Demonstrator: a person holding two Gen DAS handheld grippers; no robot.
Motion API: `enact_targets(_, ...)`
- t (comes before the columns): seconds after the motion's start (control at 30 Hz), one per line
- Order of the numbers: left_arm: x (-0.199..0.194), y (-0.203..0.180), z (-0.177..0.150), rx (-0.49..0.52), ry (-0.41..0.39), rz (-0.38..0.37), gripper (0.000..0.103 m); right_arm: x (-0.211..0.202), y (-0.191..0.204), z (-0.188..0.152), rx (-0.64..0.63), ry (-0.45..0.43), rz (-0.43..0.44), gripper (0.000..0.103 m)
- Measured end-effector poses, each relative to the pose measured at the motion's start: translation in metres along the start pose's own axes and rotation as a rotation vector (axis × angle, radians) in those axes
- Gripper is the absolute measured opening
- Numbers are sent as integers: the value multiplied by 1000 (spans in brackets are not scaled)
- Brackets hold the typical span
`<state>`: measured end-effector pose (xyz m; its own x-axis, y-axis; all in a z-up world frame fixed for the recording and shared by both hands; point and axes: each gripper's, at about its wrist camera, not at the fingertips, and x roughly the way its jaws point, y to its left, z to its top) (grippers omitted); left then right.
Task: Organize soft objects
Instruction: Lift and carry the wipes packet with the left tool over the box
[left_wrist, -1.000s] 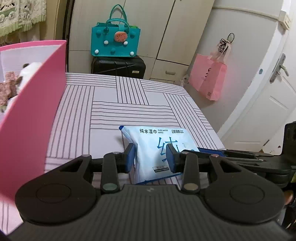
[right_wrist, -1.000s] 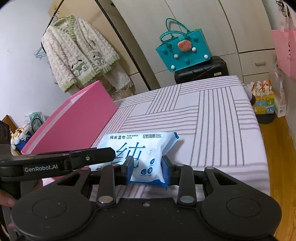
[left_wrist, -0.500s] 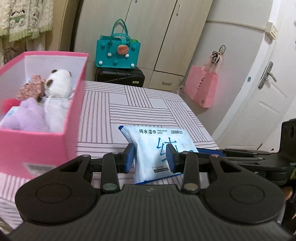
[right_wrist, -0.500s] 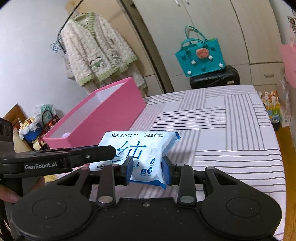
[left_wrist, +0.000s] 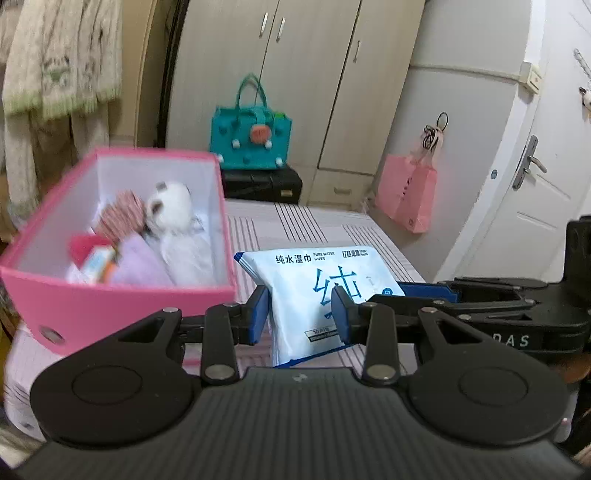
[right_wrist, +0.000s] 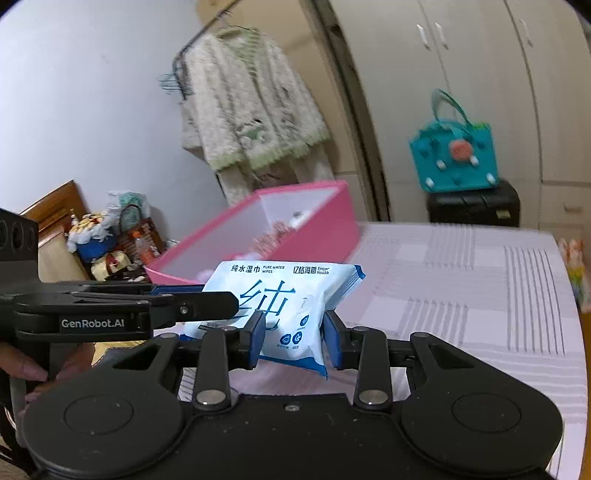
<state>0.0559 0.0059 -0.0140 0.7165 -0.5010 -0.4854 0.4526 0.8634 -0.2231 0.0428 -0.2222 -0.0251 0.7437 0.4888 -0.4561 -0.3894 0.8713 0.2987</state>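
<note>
Wet wipes pack (left_wrist: 320, 286) held in the air over striped bed (right_wrist: 461, 295), just right of pink box (left_wrist: 110, 302). Left gripper (left_wrist: 300, 313) clenched on pack's near end, blue pads pressed into both sides. Right gripper (right_wrist: 291, 339) clenched on the other end, likewise. Pack tilted, printed face up. Pink box on bed, holding white plush (left_wrist: 170, 210), purple cloth (left_wrist: 138, 264), other soft bits. Behind: teal tote (left_wrist: 251, 140) atop black suitcase (left_wrist: 262, 182), pink bag (left_wrist: 408, 195) hung on wall, cardigan (right_wrist: 251, 110) hanging.

Left claw (left_wrist: 301, 314), right claw (right_wrist: 293, 339) both clamped.
</note>
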Motion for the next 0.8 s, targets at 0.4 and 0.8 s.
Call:
enact_targets(0.4, -21, 47, 17, -73, -129, 112, 35, 44, 39, 41, -146, -25, 73, 41)
enact_targets(0.8, 10, 103, 63, -127, -112, 160, 35, 115, 43, 96, -228, 38, 106, 41)
